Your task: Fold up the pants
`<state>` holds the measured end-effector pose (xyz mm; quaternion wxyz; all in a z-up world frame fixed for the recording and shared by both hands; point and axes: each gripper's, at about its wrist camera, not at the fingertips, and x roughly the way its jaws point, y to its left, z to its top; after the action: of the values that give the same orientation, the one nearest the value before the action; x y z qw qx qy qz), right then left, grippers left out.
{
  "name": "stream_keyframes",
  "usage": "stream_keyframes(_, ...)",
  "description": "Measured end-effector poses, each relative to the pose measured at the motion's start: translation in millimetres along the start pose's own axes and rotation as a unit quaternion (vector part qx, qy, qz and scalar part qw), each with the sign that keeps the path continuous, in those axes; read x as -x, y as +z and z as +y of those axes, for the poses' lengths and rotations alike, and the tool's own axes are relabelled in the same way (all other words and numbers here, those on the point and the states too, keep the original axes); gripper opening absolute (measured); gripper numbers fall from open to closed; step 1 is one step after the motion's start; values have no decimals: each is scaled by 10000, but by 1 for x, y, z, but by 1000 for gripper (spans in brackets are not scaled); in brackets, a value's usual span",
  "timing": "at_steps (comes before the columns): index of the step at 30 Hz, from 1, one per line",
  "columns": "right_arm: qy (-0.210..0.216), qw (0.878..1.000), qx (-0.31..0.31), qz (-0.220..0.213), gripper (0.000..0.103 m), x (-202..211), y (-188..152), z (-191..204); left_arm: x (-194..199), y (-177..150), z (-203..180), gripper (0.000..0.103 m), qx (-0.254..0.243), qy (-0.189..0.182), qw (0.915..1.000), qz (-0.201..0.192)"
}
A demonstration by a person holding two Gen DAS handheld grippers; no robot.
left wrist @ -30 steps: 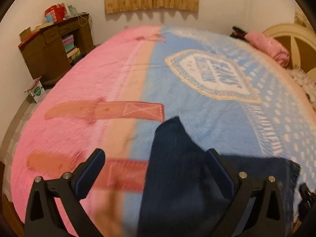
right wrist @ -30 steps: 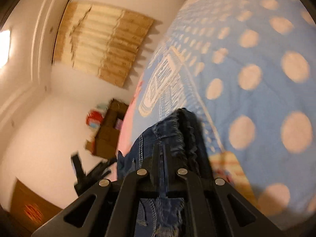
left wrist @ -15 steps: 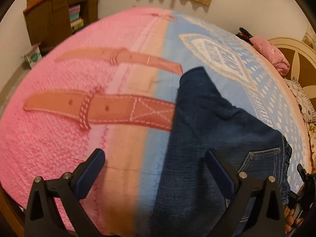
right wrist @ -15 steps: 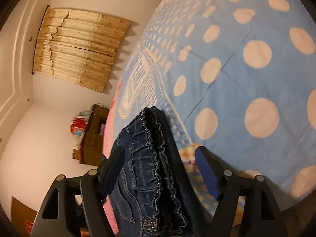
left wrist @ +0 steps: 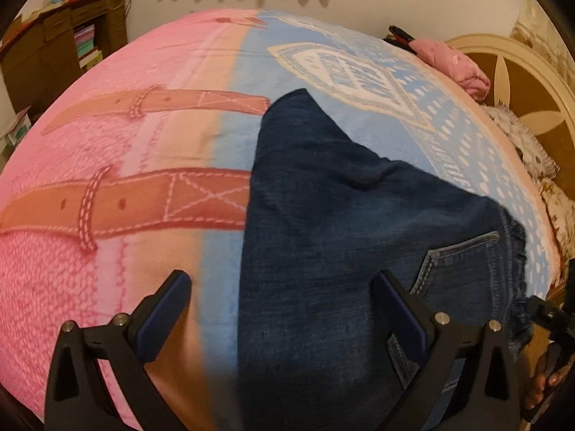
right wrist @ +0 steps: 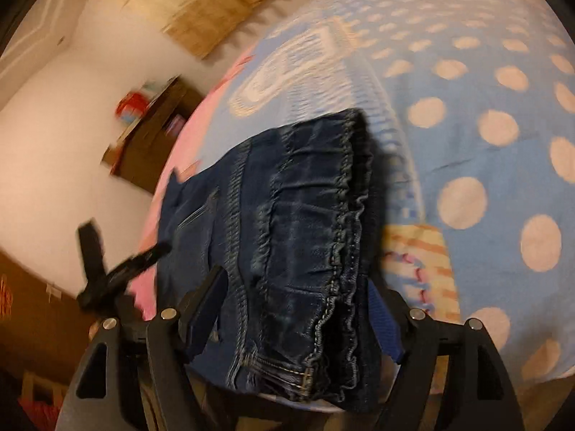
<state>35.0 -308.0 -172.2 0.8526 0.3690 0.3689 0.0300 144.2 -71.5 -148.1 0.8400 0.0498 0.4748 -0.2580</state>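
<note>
Dark blue jeans lie on the bed, folded lengthwise. The legs run away toward the pink half and the back pocket faces up. My left gripper hangs open just above the jeans' near edge and holds nothing. In the right wrist view the gathered waistband lies between the spread fingers of my right gripper. That gripper is open and its pads stand off the denim. The left gripper shows there as a dark shape at the left.
A pink and blue blanket covers the bed. At the far right lie a pink bundle and a cream headboard. A wooden desk stands by the wall at the left.
My right gripper was shut on the waistband and has opened, letting it drop onto the bed. The left gripper has sunk and tipped down over the jeans.
</note>
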Motion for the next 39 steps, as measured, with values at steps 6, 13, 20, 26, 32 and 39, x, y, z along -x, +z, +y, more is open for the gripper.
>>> stream_keyframes(6, 38, 9986, -505, -140, 74, -8, 5, -23, -4, -2, -14, 103, -371, -119, 9992, 81)
stream_keyframes(13, -51, 9985, 470, 270, 53, -23, 7, 11, 4, -2, -3, 83, 21, -781, 9969, -111)
stream_keyframes(20, -18, 9998, -28, 175, 54, -32, 13, -9, 3, 0, 6, 54, 159, -758, 9969, -145)
stream_keyframes(26, -343, 9987, 341, 128, 39, -29, 7, 11, 10, -3, 1, 18, 229, -597, 9977, -234)
stream_keyframes(32, -182, 9987, 456, -122, 30, -13, 8, 32, 27, -2, -3, 9, 273, -749, 9962, -362)
stream_keyframes(39, 182, 9947, 956, -337, 30, 2, 27, 83, 66, 15, 5, 8, 457, -968, 9910, -807)
